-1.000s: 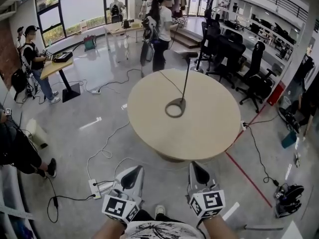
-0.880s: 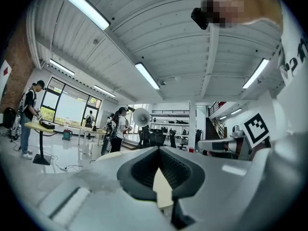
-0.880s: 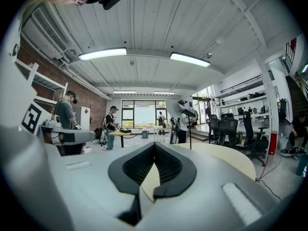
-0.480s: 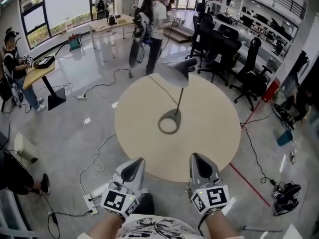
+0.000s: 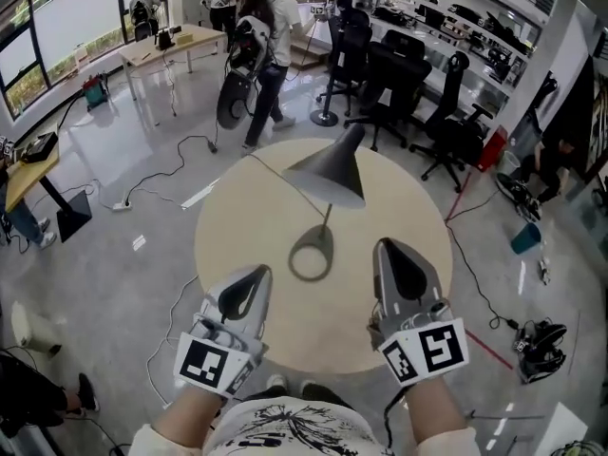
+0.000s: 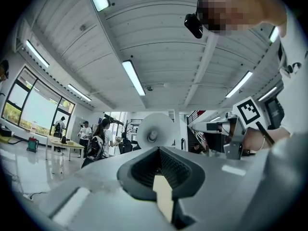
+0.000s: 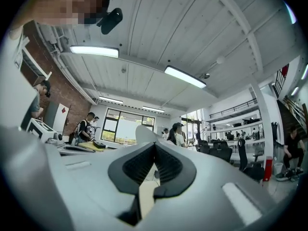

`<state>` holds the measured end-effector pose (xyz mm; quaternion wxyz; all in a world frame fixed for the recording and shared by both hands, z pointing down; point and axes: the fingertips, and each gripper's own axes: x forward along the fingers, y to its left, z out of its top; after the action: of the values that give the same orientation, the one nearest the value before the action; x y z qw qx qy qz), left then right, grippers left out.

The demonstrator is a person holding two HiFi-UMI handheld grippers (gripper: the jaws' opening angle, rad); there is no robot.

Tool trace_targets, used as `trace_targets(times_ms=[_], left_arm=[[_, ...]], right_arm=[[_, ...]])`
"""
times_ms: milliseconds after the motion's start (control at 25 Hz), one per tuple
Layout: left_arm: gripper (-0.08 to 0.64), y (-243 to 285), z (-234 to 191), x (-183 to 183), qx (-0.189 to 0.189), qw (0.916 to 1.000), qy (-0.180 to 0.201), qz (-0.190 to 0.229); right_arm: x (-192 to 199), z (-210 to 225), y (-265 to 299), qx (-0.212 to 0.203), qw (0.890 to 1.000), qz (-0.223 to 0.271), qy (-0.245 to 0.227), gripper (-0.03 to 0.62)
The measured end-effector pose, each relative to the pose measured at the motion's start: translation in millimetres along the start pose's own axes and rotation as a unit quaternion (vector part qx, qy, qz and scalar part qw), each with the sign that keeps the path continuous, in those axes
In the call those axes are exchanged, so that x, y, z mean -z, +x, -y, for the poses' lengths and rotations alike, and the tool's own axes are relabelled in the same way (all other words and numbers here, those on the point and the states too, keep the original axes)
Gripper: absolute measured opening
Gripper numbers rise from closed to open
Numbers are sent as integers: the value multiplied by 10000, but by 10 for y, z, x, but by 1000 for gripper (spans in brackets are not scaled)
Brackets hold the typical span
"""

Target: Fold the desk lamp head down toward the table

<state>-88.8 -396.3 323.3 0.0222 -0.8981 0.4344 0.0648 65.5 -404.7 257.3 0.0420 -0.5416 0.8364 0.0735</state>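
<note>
A desk lamp stands on a round beige table (image 5: pixel 408 226). Its grey cone head (image 5: pixel 328 171) sits high on a thin stem above a ring base (image 5: pixel 312 252). My left gripper (image 5: pixel 242 297) hovers over the table's near edge, left of the base, shut and empty. My right gripper (image 5: pixel 404 274) is held to the right of the base, also shut with nothing in it. In the left gripper view the lamp head (image 6: pixel 155 131) shows from below, just beyond the shut left gripper (image 6: pixel 161 150). In the right gripper view the lamp head (image 7: pixel 143 133) peeks over the right gripper (image 7: pixel 154 146).
Black office chairs (image 5: pixel 404 74) stand behind the table. A person with a backpack (image 5: pixel 261 41) stands at its far left. Cables (image 5: pixel 161 174) trail over the grey floor. Desks (image 5: pixel 166 46) with other people are at the back left.
The table and lamp have come much closer. Both grippers now reach over the table's near edge on either side of the ring base. Their jaws stay shut.
</note>
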Motion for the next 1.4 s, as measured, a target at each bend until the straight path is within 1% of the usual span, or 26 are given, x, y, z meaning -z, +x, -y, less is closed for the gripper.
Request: trace_targets(times_ms=[120,280,440,520,600,680,760,840,920,1040,1120,1280,1400], left_arm=[[6,169,-65,-149,118,9997,7,198],[6,301,-104,-257,163,9992,-153,344],[6,331,-189,-147,26,9995,-212,219],[6,349,-180,-66,-33,9999,-90,95],[6,365,-131,-38,24,10000,45,36],[6,389,-85,-56,112,9999,-42,102],[6,415,-76,-76,106,9997,-193,144],[6,420,-77,-58,96,9996,-253,122],[6,417,-67,-8,86,9995,-280,99],[6,408,-61,89,50,9995,-310,30],[6,402,-67,161,22,9995,-308,-58],[6,388,-55,265,-82,9991,-390,-133],[6,340,-60,317,-144,9989,-398,-222]], right_arm=[[-279,2,271,-155,9997,171,-101,8],[-441,0,581,-355,9993,77,-50,8],[-417,-69,819,-611,9980,-169,-85,8],[-369,-68,868,-699,9972,-277,12,8],[-322,-61,879,-772,9962,-373,159,8],[-256,-70,881,-834,9950,-492,232,8],[-154,-110,889,-895,9935,-672,200,8],[-36,-162,890,-941,9920,-817,205,8],[85,-186,873,-917,9918,-873,179,8],[256,-209,840,-811,9925,-916,-46,8],[385,-219,824,-775,9919,-1003,-92,8],[756,-201,773,-731,9878,-1376,44,8],[932,-194,750,-667,9862,-1504,170,8]])
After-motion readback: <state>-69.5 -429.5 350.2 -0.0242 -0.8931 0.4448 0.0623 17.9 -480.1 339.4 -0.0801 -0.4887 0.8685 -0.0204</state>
